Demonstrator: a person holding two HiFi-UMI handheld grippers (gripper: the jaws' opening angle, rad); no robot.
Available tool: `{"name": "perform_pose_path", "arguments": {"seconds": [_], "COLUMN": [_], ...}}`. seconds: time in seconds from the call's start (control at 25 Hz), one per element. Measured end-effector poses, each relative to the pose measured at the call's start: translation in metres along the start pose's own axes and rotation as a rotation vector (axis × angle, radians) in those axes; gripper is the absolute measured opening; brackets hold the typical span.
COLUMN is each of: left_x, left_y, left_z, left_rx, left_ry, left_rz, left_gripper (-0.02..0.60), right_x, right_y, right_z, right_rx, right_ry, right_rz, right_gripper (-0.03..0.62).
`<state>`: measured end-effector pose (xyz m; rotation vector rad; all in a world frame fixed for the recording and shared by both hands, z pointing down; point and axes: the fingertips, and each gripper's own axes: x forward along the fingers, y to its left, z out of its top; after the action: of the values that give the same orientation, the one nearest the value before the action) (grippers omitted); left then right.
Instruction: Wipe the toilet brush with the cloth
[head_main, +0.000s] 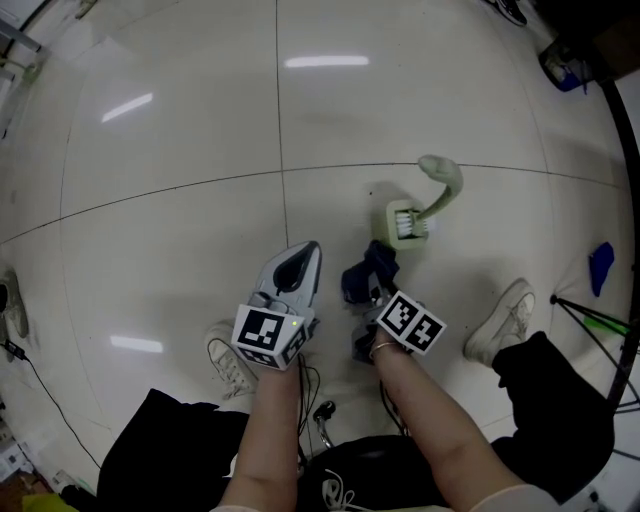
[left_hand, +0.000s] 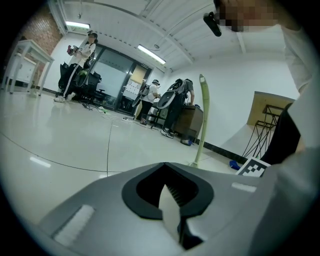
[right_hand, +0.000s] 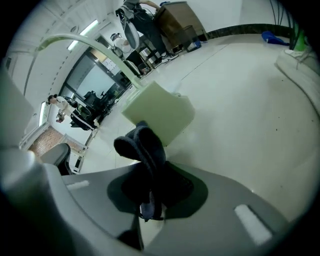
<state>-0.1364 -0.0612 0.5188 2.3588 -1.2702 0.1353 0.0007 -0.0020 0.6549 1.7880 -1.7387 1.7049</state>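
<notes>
A pale green toilet brush stands in its square holder (head_main: 404, 223) on the white tiled floor, its curved handle (head_main: 441, 178) rising behind. My right gripper (head_main: 370, 288) is shut on a dark blue cloth (head_main: 366, 268), just short of the holder on its near left side. In the right gripper view the cloth (right_hand: 144, 148) bunches up out of the jaws in front of the holder (right_hand: 159, 113), with the handle (right_hand: 85, 43) arching overhead. My left gripper (head_main: 304, 256) hovers left of the cloth, shut and empty. The left gripper view shows that gripper (left_hand: 171, 201) and the upright handle (left_hand: 202, 120).
The person's two shoes (head_main: 231, 364) (head_main: 504, 321) flank the grippers. A blue item (head_main: 600, 266) and black stand legs (head_main: 590, 312) lie at the right. A cable (head_main: 40, 385) trails at the left. People and gear (left_hand: 170, 107) stand by the far wall.
</notes>
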Motion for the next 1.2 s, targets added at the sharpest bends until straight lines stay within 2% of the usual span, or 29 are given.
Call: {"name": "perform_pose_path", "arguments": {"seconds": [0.08, 0.16, 0.32, 0.44, 0.56, 0.96, 1.08, 1.2], "left_x": [0.001, 0.002, 0.005, 0.007, 0.010, 0.014, 0.015, 0.024], "left_y": [0.001, 0.002, -0.003, -0.007, -0.012, -0.020, -0.017, -0.020], "left_z": [0.003, 0.008, 0.015, 0.022, 0.023, 0.008, 0.012, 0.031], "left_rx": [0.002, 0.000, -0.001, 0.010, 0.013, 0.047, 0.036, 0.015], "left_ry": [-0.004, -0.014, -0.028, -0.036, -0.031, 0.024, 0.012, -0.043], "left_rz": [0.001, 0.004, 0.004, -0.002, -0.013, -0.034, -0.015, -0.003], "left_gripper": [0.006, 0.006, 0.006, 0.006, 0.006, 0.006, 0.006, 0.006], "right_x": [-0.006, -0.011, -0.030, -0.041, -0.039, -0.014, -0.015, -0.027], "right_y": [0.008, 0.038, 0.104, 0.127, 0.110, -0.006, -0.028, -0.045], "right_z": [-0.005, -0.005, 0.013, 0.038, 0.047, 0.013, 0.004, 0.010], "right_rx": [0.001, -0.041, -0.244, -0.387, -0.402, -0.210, -0.235, -0.264], "right_ry": [0.021, 0.040, 0.000, -0.073, -0.071, 0.058, 0.116, 0.134], "right_rz": [0.019, 0.088, 0.252, 0.302, 0.266, 0.034, -0.017, -0.047], "right_gripper": [0.071, 0.071, 0.071, 0.071, 0.070, 0.071, 0.071, 0.071]}}
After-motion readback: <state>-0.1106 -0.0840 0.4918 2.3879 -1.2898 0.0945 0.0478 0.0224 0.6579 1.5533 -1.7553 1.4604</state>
